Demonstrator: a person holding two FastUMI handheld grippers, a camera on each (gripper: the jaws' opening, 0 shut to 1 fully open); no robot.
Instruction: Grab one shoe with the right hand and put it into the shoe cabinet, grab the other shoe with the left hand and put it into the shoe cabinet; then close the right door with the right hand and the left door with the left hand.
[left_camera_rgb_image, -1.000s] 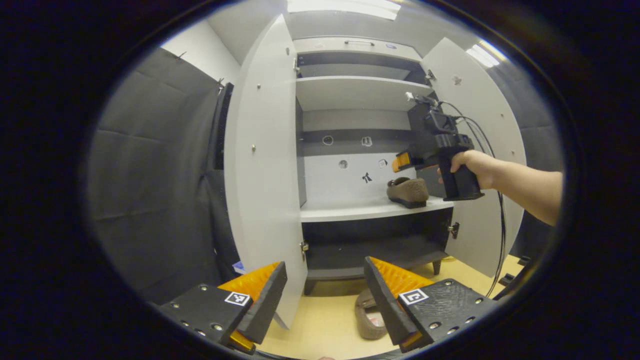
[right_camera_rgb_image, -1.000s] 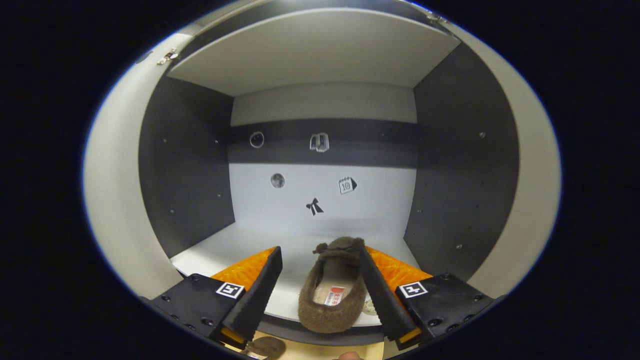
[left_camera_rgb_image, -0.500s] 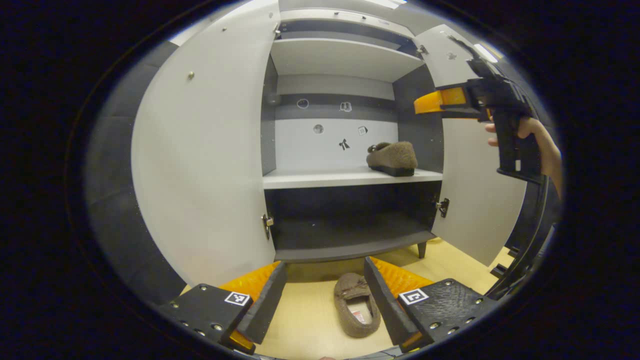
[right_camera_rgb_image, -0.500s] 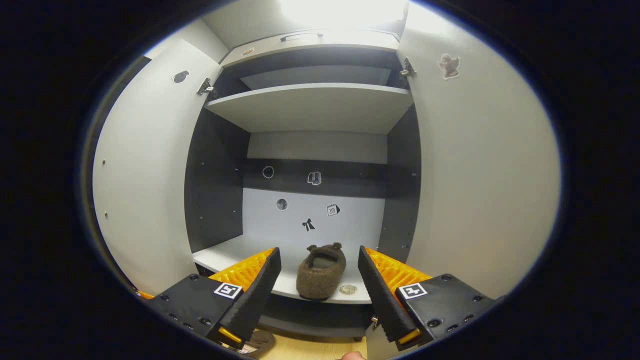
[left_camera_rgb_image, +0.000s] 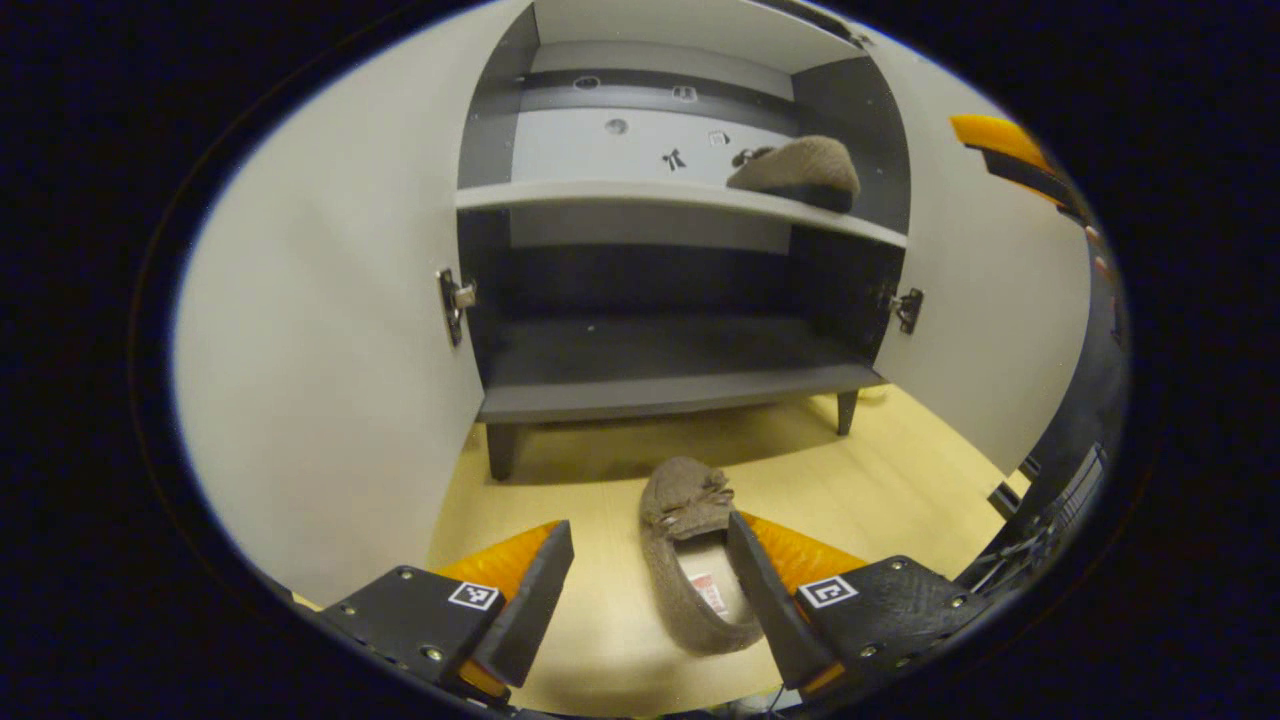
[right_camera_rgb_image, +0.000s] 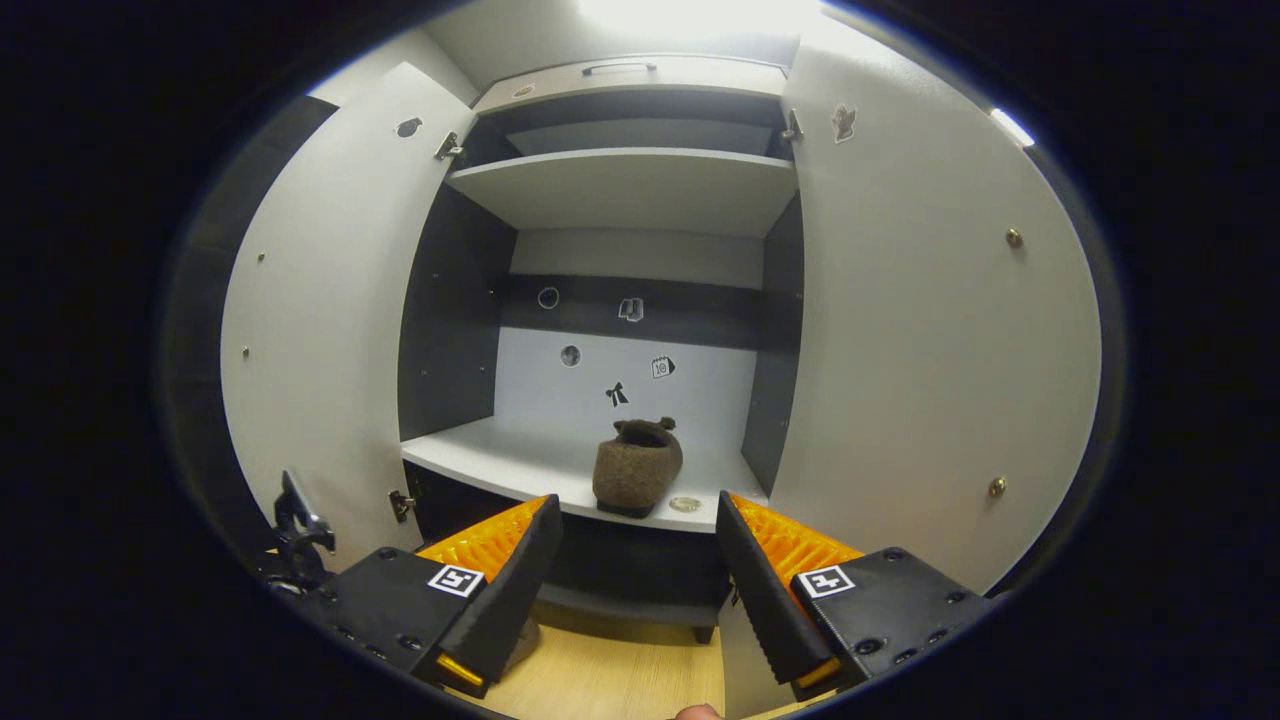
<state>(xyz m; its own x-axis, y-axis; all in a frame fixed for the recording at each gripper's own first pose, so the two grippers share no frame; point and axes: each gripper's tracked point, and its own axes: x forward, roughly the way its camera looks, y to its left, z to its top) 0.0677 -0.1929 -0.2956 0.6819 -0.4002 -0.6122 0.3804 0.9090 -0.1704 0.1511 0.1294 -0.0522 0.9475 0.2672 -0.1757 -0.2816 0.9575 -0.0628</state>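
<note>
1. Left gripper view: the left door (left_camera_rgb_image: 320, 330) of the shoe cabinet (left_camera_rgb_image: 680, 400) stands open at the left, its outer edge cut off by the rim of the view
2. The left gripper (left_camera_rgb_image: 650, 590) has its fingers wide apart, holding nothing, low over the wooden floor (left_camera_rgb_image: 880, 490)
3. The second shoe (left_camera_rgb_image: 690, 545) lies on the floor in front of the cabinet, toe toward it; its heel end is partly hidden behind the right-hand finger (left_camera_rgb_image: 765, 600)
4. The first shoe (left_camera_rgb_image: 797, 170) sits on the middle shelf (left_camera_rgb_image: 600, 195), at its right end
5. At the far right edge part of the other gripper shows, mostly cut off
6. Right gripper view: the right gripper (right_camera_rgb_image: 640, 580) is held back from the cabinet, fingers apart and empty, with the shelved shoe (right_camera_rgb_image: 637, 465) beyond them
7. The right door (right_camera_rgb_image: 930, 350) stands open; a small round thing beside the shoe is too small to make out
</note>
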